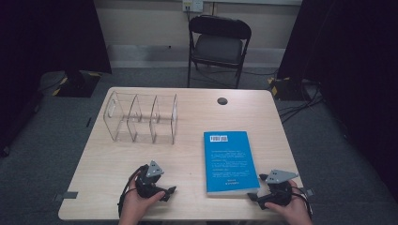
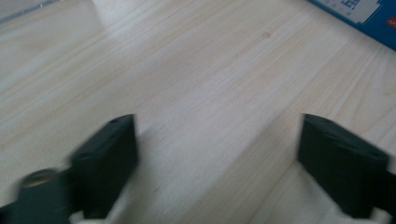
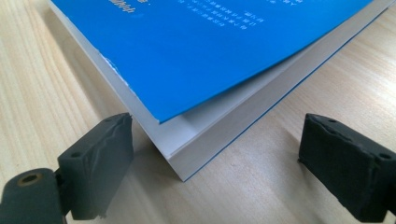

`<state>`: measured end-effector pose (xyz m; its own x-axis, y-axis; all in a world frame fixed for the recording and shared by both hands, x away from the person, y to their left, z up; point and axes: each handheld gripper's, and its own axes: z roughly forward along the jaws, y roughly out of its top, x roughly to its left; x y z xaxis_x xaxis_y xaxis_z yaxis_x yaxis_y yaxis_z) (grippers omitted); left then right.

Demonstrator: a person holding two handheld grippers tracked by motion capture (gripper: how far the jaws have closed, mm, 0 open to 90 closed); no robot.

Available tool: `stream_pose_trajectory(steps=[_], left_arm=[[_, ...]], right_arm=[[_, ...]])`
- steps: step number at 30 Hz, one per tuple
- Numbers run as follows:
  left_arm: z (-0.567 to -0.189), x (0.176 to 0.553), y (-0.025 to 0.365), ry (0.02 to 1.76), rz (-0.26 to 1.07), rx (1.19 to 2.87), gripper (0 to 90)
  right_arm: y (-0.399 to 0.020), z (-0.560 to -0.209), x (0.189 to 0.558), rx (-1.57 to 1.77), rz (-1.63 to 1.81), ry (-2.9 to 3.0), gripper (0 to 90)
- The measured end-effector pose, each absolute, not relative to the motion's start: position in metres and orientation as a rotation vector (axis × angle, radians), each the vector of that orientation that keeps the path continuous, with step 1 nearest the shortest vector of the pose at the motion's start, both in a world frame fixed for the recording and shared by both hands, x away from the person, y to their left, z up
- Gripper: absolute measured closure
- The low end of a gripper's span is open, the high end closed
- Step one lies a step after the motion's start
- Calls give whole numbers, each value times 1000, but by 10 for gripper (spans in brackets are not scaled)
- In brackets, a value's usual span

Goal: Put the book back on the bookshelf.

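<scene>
right gripper (image 3: 215, 154) low at book (image 3: 219, 51) corner, jaws released; left gripper (image 2: 217, 161) likewise.

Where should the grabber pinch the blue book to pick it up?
Probably the near right corner of the blue book, coming in low from the table's front edge. It lies flat, and that corner already sits between the right gripper's open jaws, its cover curling up.

Both hands enter from the 6 o'clock edge of the high view. Left hand (image 1: 137, 202) holds the left gripper (image 1: 170, 190) low, jaws pointing toward 3 o'clock, spread wide with nothing between them. Right hand (image 1: 294, 209) holds the right gripper (image 1: 250, 197) low, jaws pointing toward 9 o'clock, parted wide, pads pressing nothing.
</scene>
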<state>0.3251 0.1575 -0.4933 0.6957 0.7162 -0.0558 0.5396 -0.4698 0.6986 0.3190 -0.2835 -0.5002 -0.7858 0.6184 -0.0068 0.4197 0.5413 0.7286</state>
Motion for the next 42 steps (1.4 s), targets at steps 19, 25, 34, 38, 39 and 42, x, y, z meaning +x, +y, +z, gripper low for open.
stream_pose_trajectory(steps=[19,25,34,38,39,42], left_arm=[[-475,317,93,734,154,2254,164],[-476,321,85,722,157,2269,163],[-476,327,69,692,132,2275,163],[-476,325,64,686,87,2276,163],[-476,325,64,686,87,2276,164],[-476,325,62,676,99,2290,163]], right_arm=[[-283,-498,305,850,1138,2499,364],[-282,-497,305,861,1123,2503,368],[-282,-496,306,858,1114,2513,379],[-282,-495,307,861,1106,2519,384],[-281,-494,307,859,1097,2527,384],[-280,-492,309,863,1077,2539,385]])
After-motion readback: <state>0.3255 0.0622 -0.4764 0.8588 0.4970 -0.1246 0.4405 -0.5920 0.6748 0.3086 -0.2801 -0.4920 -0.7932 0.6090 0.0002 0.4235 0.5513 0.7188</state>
